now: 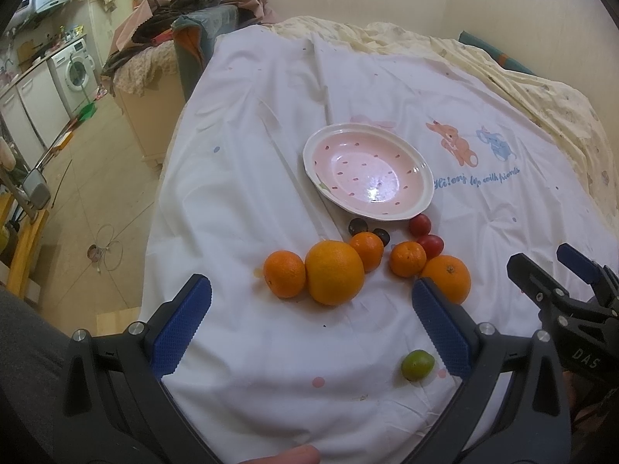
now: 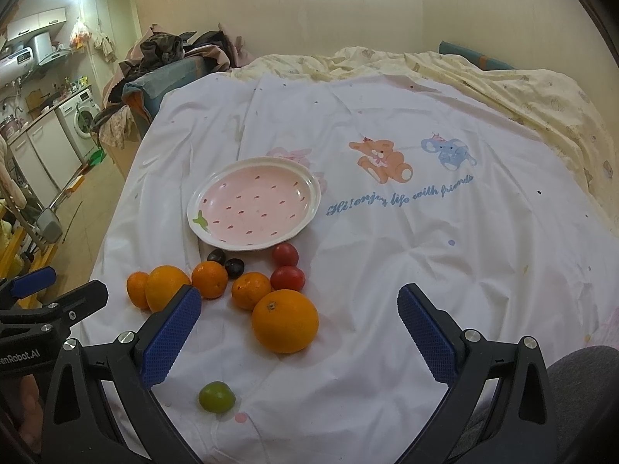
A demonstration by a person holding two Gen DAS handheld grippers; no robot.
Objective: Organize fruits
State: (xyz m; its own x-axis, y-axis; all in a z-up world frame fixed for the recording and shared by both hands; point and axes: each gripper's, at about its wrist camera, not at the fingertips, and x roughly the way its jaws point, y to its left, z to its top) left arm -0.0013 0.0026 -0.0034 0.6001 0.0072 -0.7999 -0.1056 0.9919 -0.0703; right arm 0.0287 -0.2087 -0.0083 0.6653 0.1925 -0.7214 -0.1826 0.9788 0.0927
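Nothing in the plate (image 2: 253,205) yet, so judged to be the very start: first pick pending. Left gripper (image 1: 309,309) spread wide, holding nothing, hovering over the near edge of the sheet (image 1: 503,232). Right gripper (image 2: 298,321) likewise spread and bare, just beside it.

All fruit on the sheet, clustered just this side of the plate. Nearest the right gripper: one big orange (image 2: 285,320), sitting between its fingers in the right wrist view. Further left, another big orange (image 1: 334,272) touching a smaller one (image 1: 284,273). Behind these, two mandarins (image 1: 407,259), two red tomatoes (image 2: 287,278), two dark plums (image 2: 234,266) close to the plate rim. Apart from the rest, nearest of all, a small green fruit (image 2: 216,396), kind unclear.

Best to begin with the lone big orange on the right: clear on its near and right sides, no neighbour touching that could be nudged. Lower straight down, pads at the widest part, closing gently but firmly; round skin likely to slip if gripped high. Lift clear before travelling, passing over the tomatoes, not through them. Set down low in the plate's centre, opening only once resting, since round fruit rolls and the bedding beneath looks soft enough to tip the plate. Small soft fruit better left for last, with a light squeeze.
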